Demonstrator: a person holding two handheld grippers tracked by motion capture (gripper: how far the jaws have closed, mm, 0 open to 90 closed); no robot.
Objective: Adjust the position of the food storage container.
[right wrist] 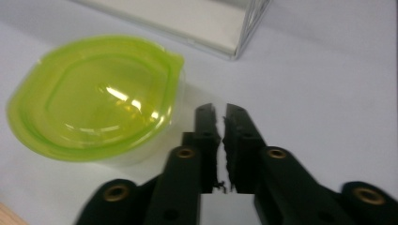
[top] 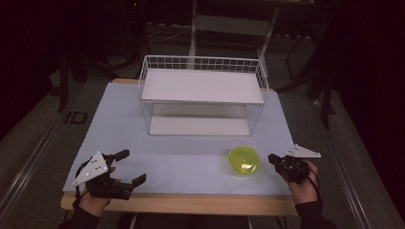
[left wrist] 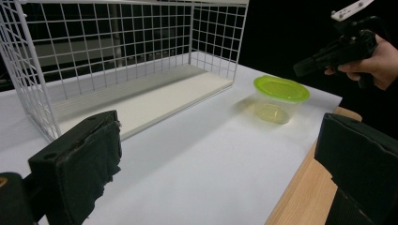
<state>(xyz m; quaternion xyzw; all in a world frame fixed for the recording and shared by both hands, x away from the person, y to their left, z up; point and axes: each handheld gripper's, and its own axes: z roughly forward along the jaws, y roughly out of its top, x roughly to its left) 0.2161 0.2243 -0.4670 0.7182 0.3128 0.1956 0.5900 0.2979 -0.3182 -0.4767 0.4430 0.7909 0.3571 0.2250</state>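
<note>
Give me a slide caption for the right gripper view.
Right gripper, jaws shut and empty, poised beside a green-lidded container on the white table.

Left gripper [left wrist: 216, 164] jaws stand wide apart, nothing between them, one black pad low at left and one at right. White table [left wrist: 197, 173] under them; wooden edge [left wrist: 305, 187] runs along the lower right. Wire rack [left wrist: 117, 56] on the table at upper left, white shelf at its base. Clear tub [left wrist: 279, 101] with a green lid [left wrist: 280, 88] stands right of the rack (lid on). Right gripper [left wrist: 305, 66] hangs above and right of the tub, held in a hand [left wrist: 371, 65], apart from it.
</note>
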